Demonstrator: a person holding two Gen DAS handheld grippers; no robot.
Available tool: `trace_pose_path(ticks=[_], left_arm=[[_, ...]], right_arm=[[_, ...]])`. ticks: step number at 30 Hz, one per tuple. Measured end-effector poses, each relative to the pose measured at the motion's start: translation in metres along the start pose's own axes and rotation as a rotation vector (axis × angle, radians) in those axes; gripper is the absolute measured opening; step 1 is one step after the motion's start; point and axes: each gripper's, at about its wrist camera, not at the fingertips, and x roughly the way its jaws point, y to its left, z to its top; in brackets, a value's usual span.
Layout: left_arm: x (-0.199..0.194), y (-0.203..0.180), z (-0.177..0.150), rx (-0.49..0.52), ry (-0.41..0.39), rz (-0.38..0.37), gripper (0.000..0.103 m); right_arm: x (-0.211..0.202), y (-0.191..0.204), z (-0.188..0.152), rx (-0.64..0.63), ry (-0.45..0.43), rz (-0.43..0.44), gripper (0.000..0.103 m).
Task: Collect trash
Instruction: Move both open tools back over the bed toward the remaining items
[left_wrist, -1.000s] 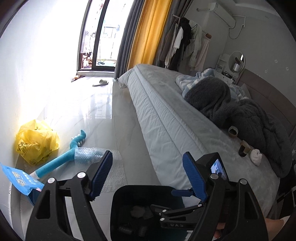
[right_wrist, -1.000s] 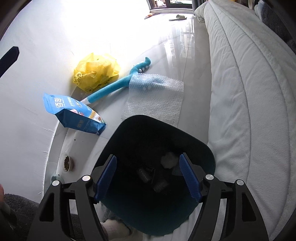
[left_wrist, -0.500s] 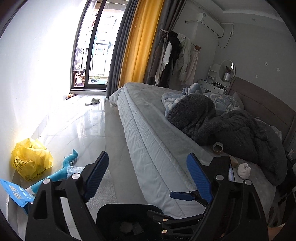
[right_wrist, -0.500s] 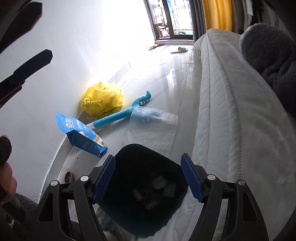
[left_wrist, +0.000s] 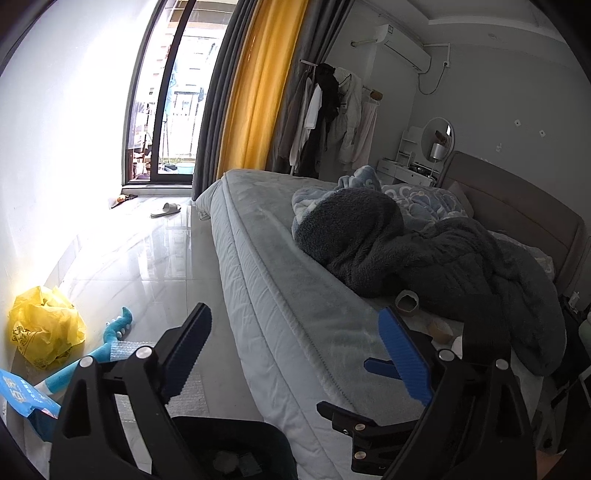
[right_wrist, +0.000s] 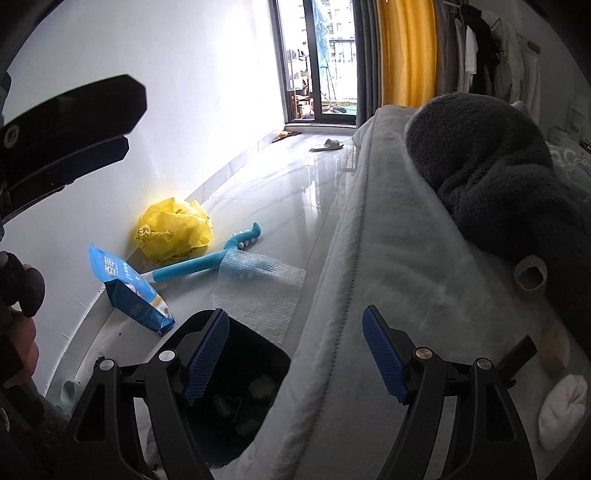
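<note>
Both grippers have lifted away from the bin since a second ago, swinging up from looking down into it to looking across the bed. Closest in, the left gripper (left_wrist: 295, 350) hangs over the near edge of the mattress, its jaws opening wide with nothing between them, and the right gripper (right_wrist: 295, 354) sits released too, blue pads apart and empty, straddling the line where the bed meets the floor. Just under them stands the black bin (right_wrist: 258, 373) on the floor tight against the bed (left_wrist: 280, 295), a few bits of trash lying dark at its bottom. A little further out, a sheet of bubble wrap (right_wrist: 262, 291) lies flat on the shiny tiles, overlapping a blue dinosaur toy (right_wrist: 218, 258); a blue bag (right_wrist: 125, 288) leans by the wall, and a crumpled yellow plastic bag (right_wrist: 173, 229) sits in the corner behind it. Up on the mattress, a cardboard tape roll (left_wrist: 406, 301) rests right beside the heap of dark grey blanket (left_wrist: 424, 254), with a second roll (left_wrist: 439, 330) and a white sock (right_wrist: 561, 406) nearer the camera. Far off, a slipper (left_wrist: 165, 209) lies before the glass door and yellow curtain (left_wrist: 258, 85).
</note>
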Motion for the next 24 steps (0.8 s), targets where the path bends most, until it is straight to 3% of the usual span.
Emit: trace_pose_path(ticks=[24], left_arm=[[0.06, -0.091, -0.029, 0.094, 0.093, -0.101, 0.093]], right_arm=[[-0.073, -0.14, -0.045, 0.2, -0.056, -0.223, 0.078]])
